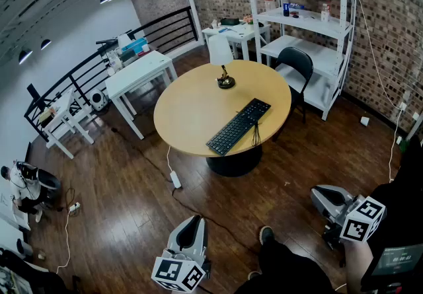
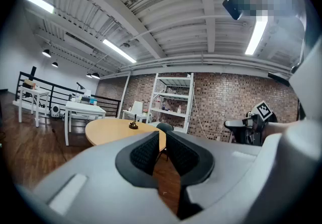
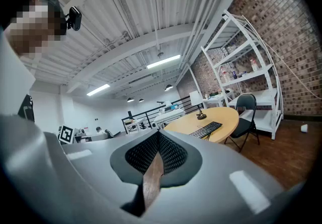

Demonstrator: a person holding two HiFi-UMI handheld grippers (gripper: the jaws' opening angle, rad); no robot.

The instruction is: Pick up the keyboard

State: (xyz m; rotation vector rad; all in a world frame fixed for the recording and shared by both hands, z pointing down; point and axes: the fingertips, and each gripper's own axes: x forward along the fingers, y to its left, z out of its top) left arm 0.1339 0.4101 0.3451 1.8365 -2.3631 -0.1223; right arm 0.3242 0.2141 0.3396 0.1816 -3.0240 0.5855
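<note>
Head view: keyboard [image 1: 238, 126] on round table [image 1: 188, 111], far from left gripper [image 1: 193, 220] and right gripper [image 1: 318, 195]; both closed, empty. Right gripper view shows keyboard; left gripper view only table, lamp [image 2: 133, 125].

Keyboard [image 1: 239, 127]: black, full-size, rectangular. Lies flat, keys up, untouched, on round wooden table [image 1: 192, 108]. Set diagonally, long axis running from table's near edge toward its far right. Near end at table rim. Black cable [image 1: 256, 134] hangs over edge.

The left tongs [image 1: 192, 222] and right tongs [image 1: 320, 195] point level, jaws closed on nothing.
</note>
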